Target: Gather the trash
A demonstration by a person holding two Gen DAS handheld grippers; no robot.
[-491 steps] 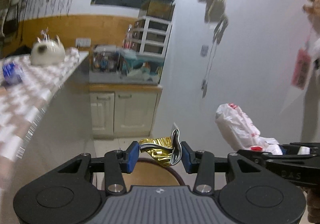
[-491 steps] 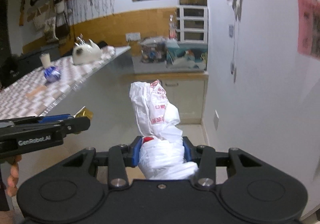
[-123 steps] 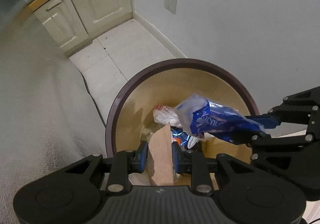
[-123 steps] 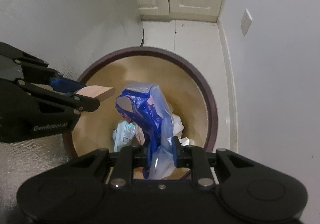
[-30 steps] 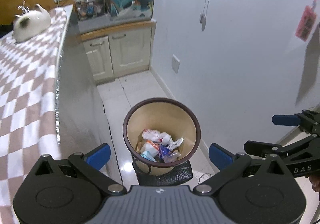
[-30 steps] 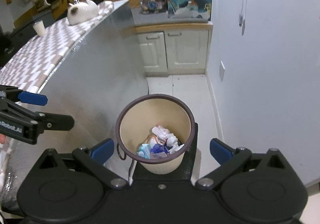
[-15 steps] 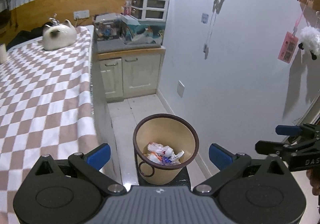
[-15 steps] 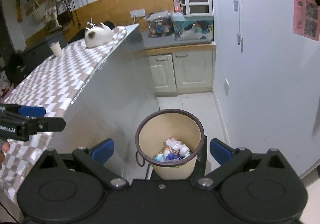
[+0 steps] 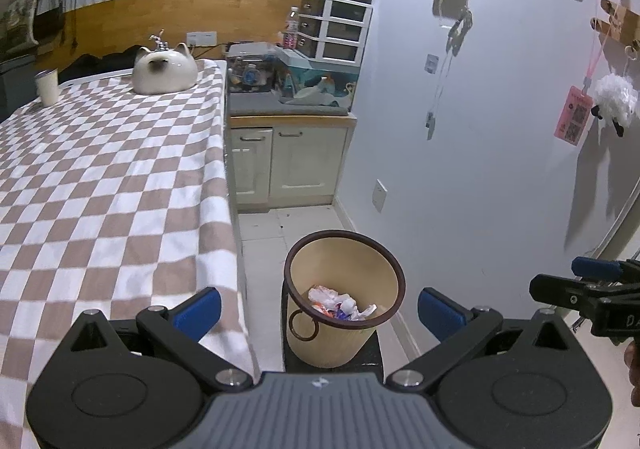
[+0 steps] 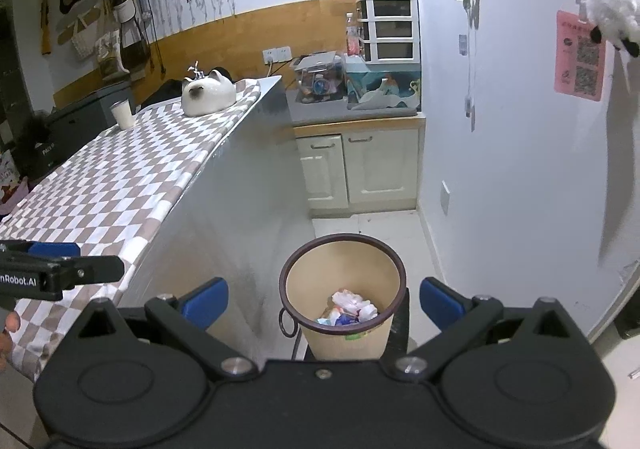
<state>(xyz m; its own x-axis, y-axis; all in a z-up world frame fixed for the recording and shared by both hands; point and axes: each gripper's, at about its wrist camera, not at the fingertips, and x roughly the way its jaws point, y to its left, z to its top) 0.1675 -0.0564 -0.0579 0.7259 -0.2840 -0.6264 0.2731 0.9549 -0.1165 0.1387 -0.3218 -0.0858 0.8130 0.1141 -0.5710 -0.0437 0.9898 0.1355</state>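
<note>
Both grippers, left gripper point(image 9: 318, 307) and right gripper point(image 10: 323, 303), hang spread and empty; trash point(image 9: 340, 305) sits in the bin point(image 9: 344, 341) at lower centre. Risk: any leftover litter out of frame gets missed.

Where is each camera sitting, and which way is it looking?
Left wrist: on the left tongs, open, facing forward and down at the bin beside the checked table; the right tongs poke in at the right edge.
Right wrist: on the right tongs, open, facing the bin; the left tongs and fingertips show at left.
Shared: bin with trash, table, cat pot, cup, cupboards.
</note>
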